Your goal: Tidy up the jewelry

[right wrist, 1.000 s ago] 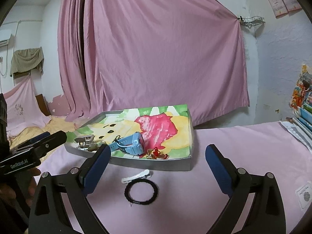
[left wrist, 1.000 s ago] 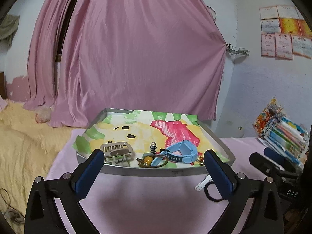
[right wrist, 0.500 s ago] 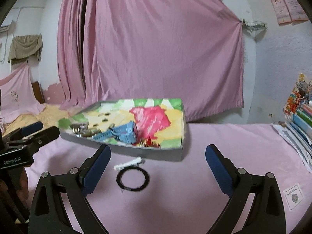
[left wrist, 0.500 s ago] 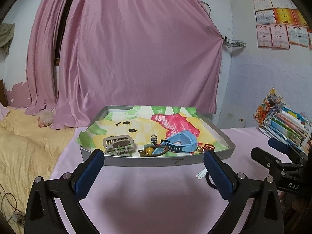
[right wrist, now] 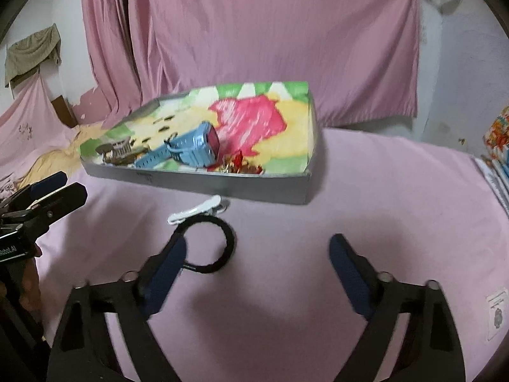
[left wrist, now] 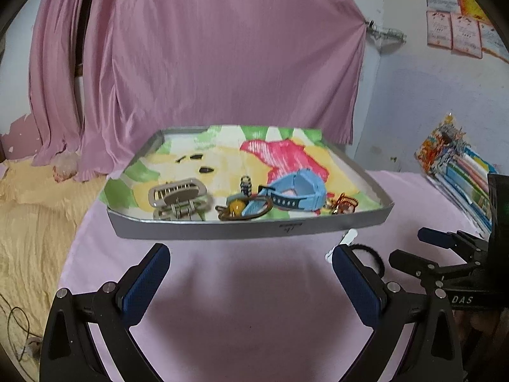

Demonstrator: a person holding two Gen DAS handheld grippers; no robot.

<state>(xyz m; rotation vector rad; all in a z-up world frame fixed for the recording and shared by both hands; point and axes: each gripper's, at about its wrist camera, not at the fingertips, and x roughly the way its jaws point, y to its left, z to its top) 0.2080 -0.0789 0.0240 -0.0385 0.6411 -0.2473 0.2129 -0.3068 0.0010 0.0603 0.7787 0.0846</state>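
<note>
A grey tray (left wrist: 248, 228) (right wrist: 222, 183) with a colourful lining sits on the pink cloth. It holds a blue watch (left wrist: 294, 192) (right wrist: 194, 149), a beige hair claw (left wrist: 178, 195), a brown ring with a yellow bead (left wrist: 237, 208) and a red-gold trinket (left wrist: 345, 205) (right wrist: 241, 165). In front of the tray lie a white hair clip (right wrist: 195, 210) (left wrist: 348, 237) and a black hair tie (right wrist: 206, 243) (left wrist: 370, 253). My left gripper (left wrist: 251, 270) is open before the tray. My right gripper (right wrist: 256, 262) is open, its left finger (right wrist: 165, 269) over the hair tie's near-left edge.
A stack of books and papers (left wrist: 458, 172) lies at the table's right edge. A pink curtain (left wrist: 206, 47) hangs behind the tray. A yellow blanket (left wrist: 31, 229) covers the bed to the left. A small card (right wrist: 496, 313) lies on the cloth at the right.
The right gripper has dropped and moved forward toward the hair tie and clip, which now sit by its left finger. The left gripper has edged closer to the tray.
</note>
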